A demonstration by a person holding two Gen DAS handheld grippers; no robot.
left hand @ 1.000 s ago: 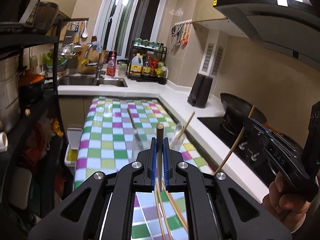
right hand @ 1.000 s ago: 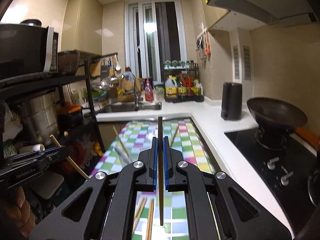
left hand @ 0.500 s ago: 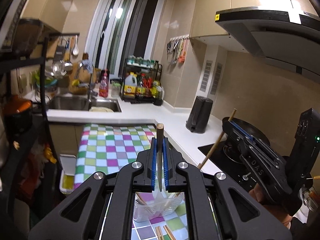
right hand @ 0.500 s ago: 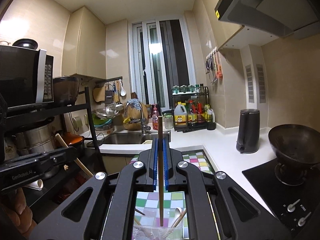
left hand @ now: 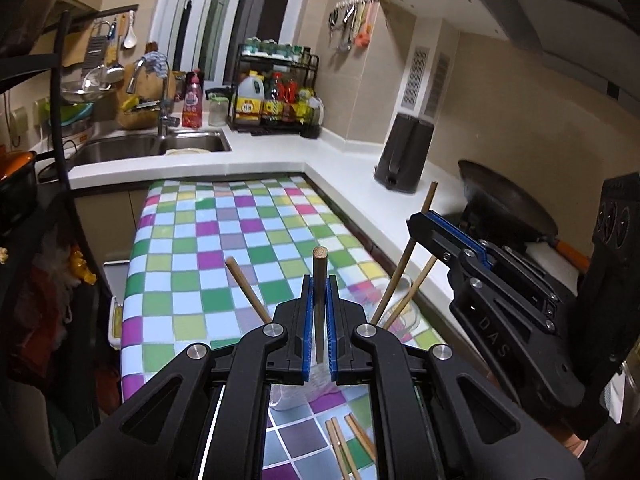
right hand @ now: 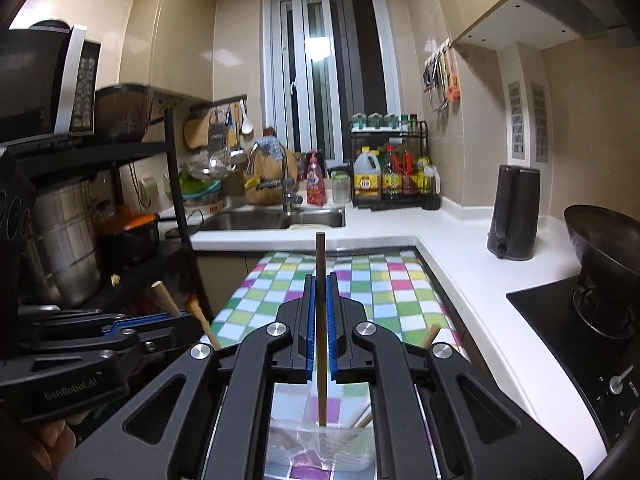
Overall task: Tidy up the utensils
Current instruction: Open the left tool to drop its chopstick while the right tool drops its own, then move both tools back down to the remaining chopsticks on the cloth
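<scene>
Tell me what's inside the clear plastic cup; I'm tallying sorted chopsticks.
The clear plastic cup holds several leaning wooden chopsticks; the right gripper lowers another. Black gripper arms cover the cup's sides, hiding the count.

"DAS" on right tongs (left hand: 430,222); "GenRobot.AI" on left tongs (right hand: 168,320)

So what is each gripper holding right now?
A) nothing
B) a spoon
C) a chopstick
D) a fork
C: the left gripper and the right gripper are each shut on a thin wooden chopstick, held above the clear cup on the checkered table.
</scene>
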